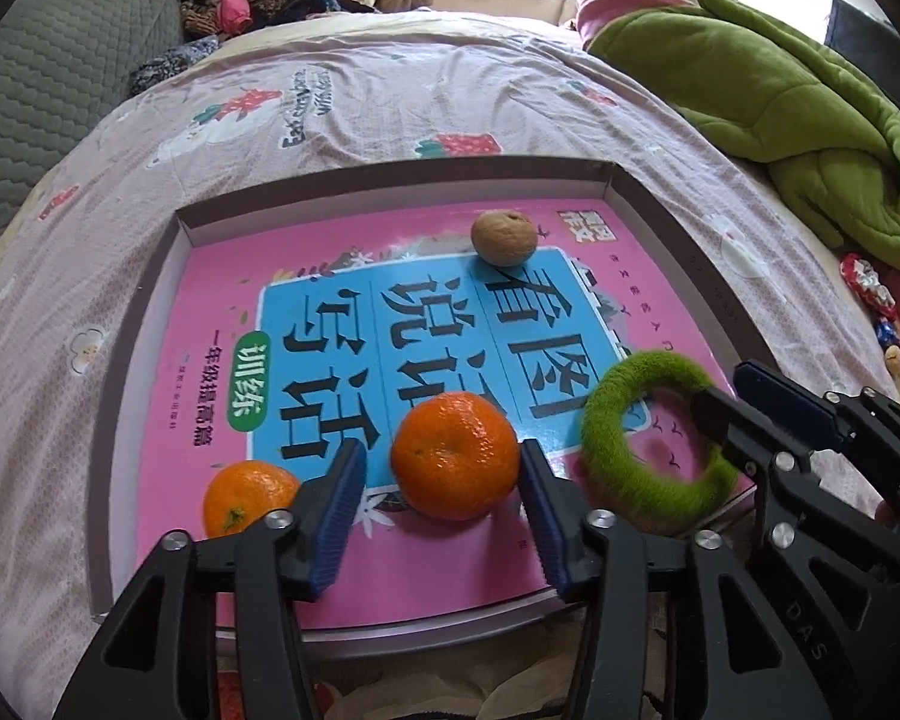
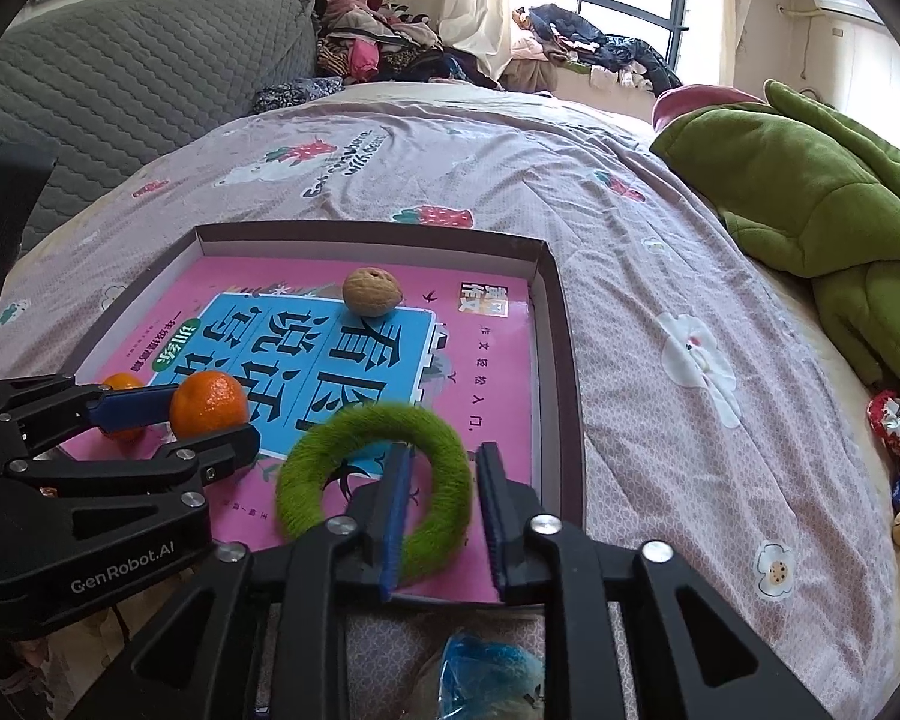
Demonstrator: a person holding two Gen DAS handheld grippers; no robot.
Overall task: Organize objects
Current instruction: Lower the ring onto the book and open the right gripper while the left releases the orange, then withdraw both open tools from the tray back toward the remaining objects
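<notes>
A shallow box (image 1: 660, 210) (image 2: 561, 324) on the bed holds a pink book (image 1: 222, 300) (image 2: 486, 372). On the book lie a walnut (image 1: 504, 238) (image 2: 372, 291), two tangerines and a fuzzy green ring (image 1: 654, 438) (image 2: 375, 480). My left gripper (image 1: 441, 474) (image 2: 180, 414) is open, its fingers on either side of the bigger tangerine (image 1: 456, 456) (image 2: 209, 402); the right finger touches it. The smaller tangerine (image 1: 246, 498) (image 2: 123, 384) sits to its left. My right gripper (image 2: 441, 480) (image 1: 720, 396) is open, its fingers astride the ring's near right rim.
The bed has a pink floral cover (image 1: 360, 96) (image 2: 660, 276). A green blanket (image 1: 810, 120) (image 2: 822, 204) lies at right, a grey quilted headboard (image 2: 126, 78) at left, piled clothes (image 2: 390, 36) at the back. Wrapped sweets (image 2: 897, 438) lie at the right edge. A blue bag (image 2: 486, 672) sits below the box.
</notes>
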